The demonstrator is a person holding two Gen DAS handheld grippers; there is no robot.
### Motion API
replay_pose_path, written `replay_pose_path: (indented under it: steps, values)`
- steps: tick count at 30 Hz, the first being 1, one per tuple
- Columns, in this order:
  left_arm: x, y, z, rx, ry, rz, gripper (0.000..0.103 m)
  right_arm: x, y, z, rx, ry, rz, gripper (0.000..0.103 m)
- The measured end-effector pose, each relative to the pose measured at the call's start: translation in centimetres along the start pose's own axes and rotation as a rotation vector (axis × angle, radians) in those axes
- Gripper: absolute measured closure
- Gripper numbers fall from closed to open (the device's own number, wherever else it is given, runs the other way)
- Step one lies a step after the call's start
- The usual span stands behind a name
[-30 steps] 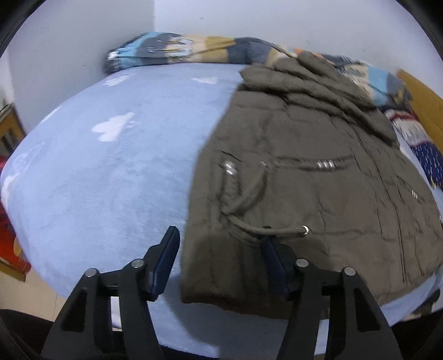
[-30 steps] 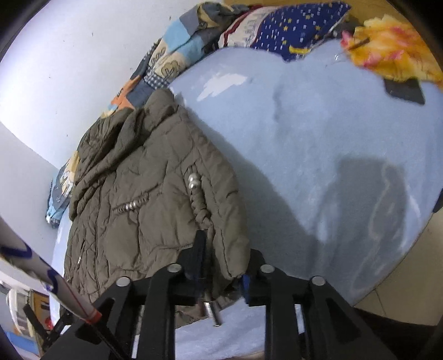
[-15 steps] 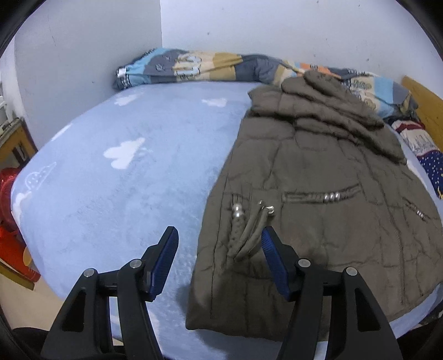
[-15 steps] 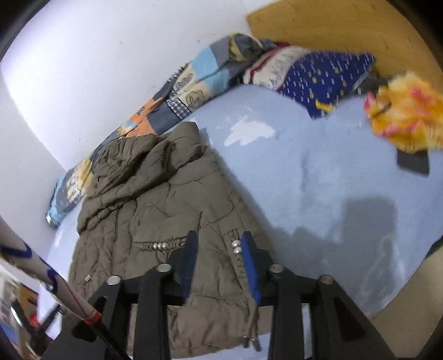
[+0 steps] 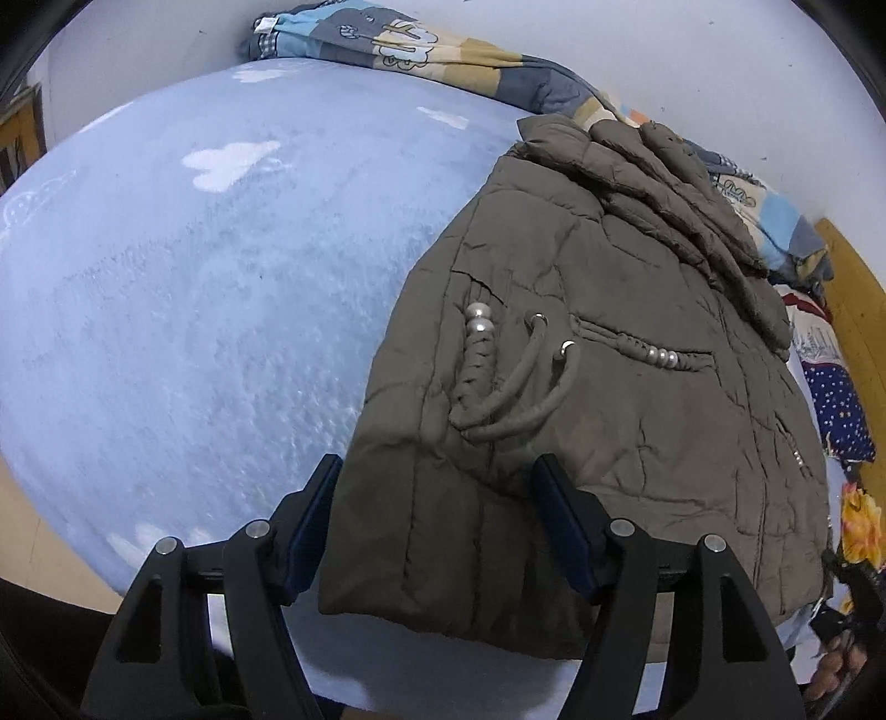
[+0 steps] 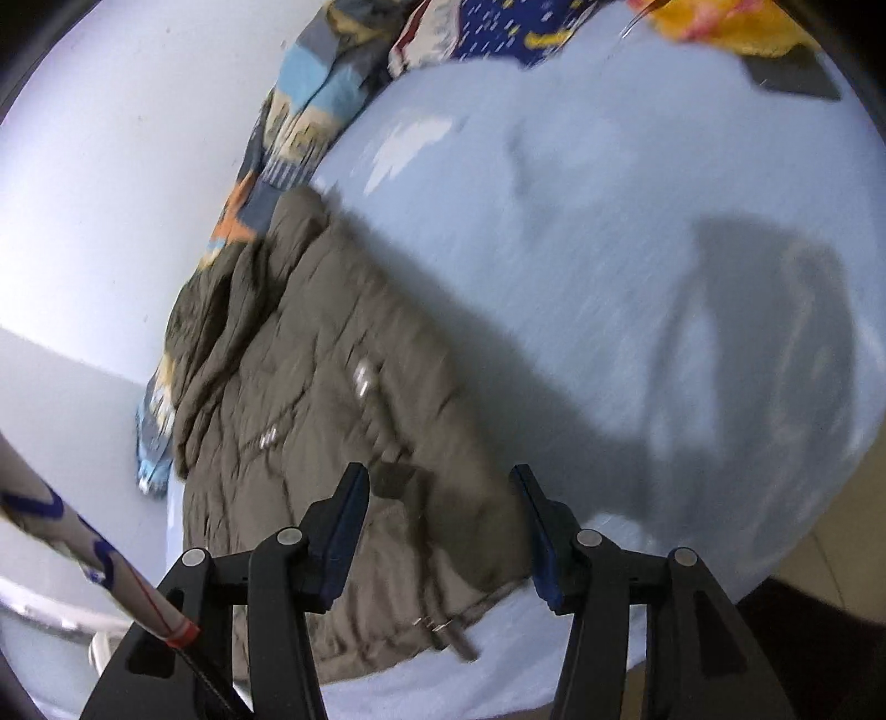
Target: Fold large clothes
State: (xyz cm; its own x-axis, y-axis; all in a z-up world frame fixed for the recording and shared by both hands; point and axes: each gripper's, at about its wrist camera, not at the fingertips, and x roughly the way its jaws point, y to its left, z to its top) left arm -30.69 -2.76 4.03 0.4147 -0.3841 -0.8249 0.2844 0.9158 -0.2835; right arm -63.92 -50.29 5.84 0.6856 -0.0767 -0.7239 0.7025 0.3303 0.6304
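An olive-brown padded jacket (image 5: 609, 343) lies flat on the light blue bed, folded lengthwise, hood toward the wall. Its drawcords with silver beads (image 5: 515, 382) rest on top near the hem. My left gripper (image 5: 437, 498) is open, its jaws straddling the jacket's near-left hem corner from above. In the right wrist view the same jacket (image 6: 310, 387) lies left of centre. My right gripper (image 6: 440, 509) is open over the jacket's near-right hem corner, holding nothing.
The blue blanket (image 5: 194, 288) spreads wide to the left of the jacket. A patchwork quilt (image 5: 432, 55) lies along the wall. A star-print pillow (image 5: 841, 410), a yellow cloth (image 6: 720, 22) and a wooden headboard (image 5: 858, 310) are at the right. The bed's front edge is just below both grippers.
My right gripper has opened wide and let go of the jacket's corner. My left gripper has shifted right, so the hem corner now lies between its open jaws. The right view is blurred.
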Motion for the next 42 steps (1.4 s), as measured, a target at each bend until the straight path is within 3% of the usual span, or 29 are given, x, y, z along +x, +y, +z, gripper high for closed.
replay_pose_path:
  steps: [2, 3, 5, 6, 10, 14, 17, 18, 20, 26, 30, 34, 42]
  values:
    - [0.0, -0.1, -0.2, 0.011, -0.010, -0.002, 0.034, 0.9, 0.6, -0.4, -0.021, 0.016, 0.008, 0.052]
    - [0.0, -0.2, -0.2, 0.015, -0.012, -0.005, 0.035, 1.1, 0.8, -0.5, -0.036, 0.017, 0.008, 0.067]
    - [-0.3, -0.4, -0.4, 0.037, -0.021, -0.030, 0.055, 1.0, 1.6, -0.6, -0.074, 0.003, 0.024, 0.084]
    - [-0.4, -0.6, -0.4, 0.051, -0.028, -0.029, 0.058, 0.6, 2.2, -0.7, -0.107, -0.013, 0.022, 0.087]
    - [-0.4, -1.5, -0.7, 0.120, -0.049, 0.021, 0.059, 0.0, 4.6, -1.5, -0.248, -0.058, -0.044, 0.088]
    - [0.2, -1.3, -0.7, 0.127, -0.052, 0.044, 0.050, 1.0, 3.7, -1.3, -0.218, -0.031, -0.071, 0.087]
    - [0.2, -1.4, -0.6, 0.132, -0.057, 0.048, 0.049, 2.0, 3.2, -1.1, -0.193, -0.005, -0.088, 0.086]
    - [0.1, -1.6, -0.6, 0.148, -0.062, 0.052, 0.050, 2.2, 3.2, -1.0, -0.192, -0.007, -0.091, 0.085]
    - [-0.3, -2.0, -0.6, 0.176, -0.080, 0.033, 0.068, 2.1, 3.2, -1.2, -0.200, -0.012, -0.102, 0.085]
    - [-1.0, -2.6, -0.6, 0.210, -0.114, 0.020, 0.079, 0.9, 3.9, -1.4, -0.258, -0.045, -0.096, 0.088]
    - [-1.3, -3.0, -0.5, 0.237, -0.127, 0.026, 0.080, -1.1, 6.1, -1.9, -0.356, -0.135, -0.096, 0.090]
    - [-1.5, -3.2, -0.5, 0.257, -0.129, 0.033, 0.080, -0.2, 5.1, -1.6, -0.307, -0.093, -0.106, 0.091]
    - [-2.3, -3.7, -0.5, 0.287, -0.167, 0.051, 0.080, -1.9, 5.9, -1.7, -0.320, -0.149, -0.045, 0.091]
